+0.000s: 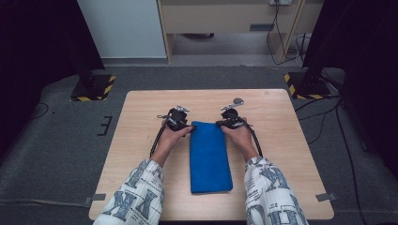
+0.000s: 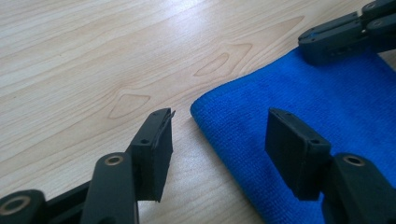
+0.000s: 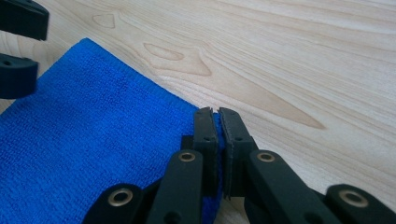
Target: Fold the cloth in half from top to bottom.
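So the folded blue microfiber cloth (image 1: 210, 157) is lying lengthwise down the middle of the wooden surface (image 1: 281, 140), and both hands are parked at its far end, one at each corner.

The right hand-held gripper (image 3: 217, 116) has clamped onto its corner: in the right gripper view the jaws are pinched together with a sliver of blue edge squeezed between the pads. The left hand-held gripper (image 2: 217, 135) isn't there yet. Its jaws are parted and straddle the other far corner, one pad (image 2: 156, 149) over bare wood and the other over the cloth, neither pressing on fabric.

My take on doing this bit well: get the left one low enough that the outer pad slides under the edge, not just skimming the top layer, then close fully before lifting anything. Since it's folded, it's easy to catch only one layer, so I'd aim for the same layers the right side has. Bite about as deep as the right did too, otherwise the cloth will probably hang crooked once both hands come up together.
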Demonstrator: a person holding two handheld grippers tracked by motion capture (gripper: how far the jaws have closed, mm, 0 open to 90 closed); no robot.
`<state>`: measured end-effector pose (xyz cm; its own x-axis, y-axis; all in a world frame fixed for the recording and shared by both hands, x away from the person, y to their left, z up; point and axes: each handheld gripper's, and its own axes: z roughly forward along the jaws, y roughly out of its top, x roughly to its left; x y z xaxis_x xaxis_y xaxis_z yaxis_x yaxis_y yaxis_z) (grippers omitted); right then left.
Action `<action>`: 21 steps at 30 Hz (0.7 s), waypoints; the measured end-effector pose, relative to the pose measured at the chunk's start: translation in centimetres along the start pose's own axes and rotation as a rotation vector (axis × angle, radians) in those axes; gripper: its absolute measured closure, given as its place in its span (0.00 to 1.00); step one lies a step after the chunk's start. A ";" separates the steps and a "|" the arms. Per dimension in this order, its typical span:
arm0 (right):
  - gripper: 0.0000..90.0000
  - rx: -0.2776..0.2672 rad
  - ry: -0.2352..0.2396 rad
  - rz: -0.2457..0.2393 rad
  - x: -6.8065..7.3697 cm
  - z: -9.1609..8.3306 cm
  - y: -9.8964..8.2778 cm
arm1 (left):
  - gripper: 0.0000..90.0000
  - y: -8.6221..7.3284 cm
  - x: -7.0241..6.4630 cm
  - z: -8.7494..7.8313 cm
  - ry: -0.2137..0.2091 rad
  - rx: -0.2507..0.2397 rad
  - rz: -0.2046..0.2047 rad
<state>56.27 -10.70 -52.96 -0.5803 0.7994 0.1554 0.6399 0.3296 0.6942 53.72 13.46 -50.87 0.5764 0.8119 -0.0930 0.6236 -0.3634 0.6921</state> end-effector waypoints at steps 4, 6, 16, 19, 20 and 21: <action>0.97 -0.002 0.000 0.001 0.2 -0.2 0.0 | 0.59 0.0 0.0 0.5 0.008 -0.009 0.012; 0.97 -0.017 0.008 0.015 0.3 -0.4 -0.1 | 0.64 -0.1 0.2 1.0 0.000 -0.012 0.002; 0.97 -0.020 0.017 0.022 0.2 -1.1 -0.7 | 0.79 0.4 -1.1 2.3 0.006 0.035 0.087; 0.97 -0.030 0.027 0.018 0.3 -1.5 -0.6 | 0.93 0.7 -1.2 2.2 -0.021 0.026 0.083; 0.97 -0.038 0.032 0.018 0.3 -1.7 -0.4 | 0.95 0.7 -1.3 2.1 -0.025 0.028 0.086; 0.97 -0.046 0.036 0.022 0.4 -1.9 -0.3 | 0.96 0.8 -1.3 2.1 -0.026 0.029 0.096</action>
<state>54.87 -11.46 -51.76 -0.5843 0.7877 0.1954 0.6297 0.2881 0.7214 54.54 11.13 -51.68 0.6475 0.7607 -0.0454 0.5792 -0.4526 0.6780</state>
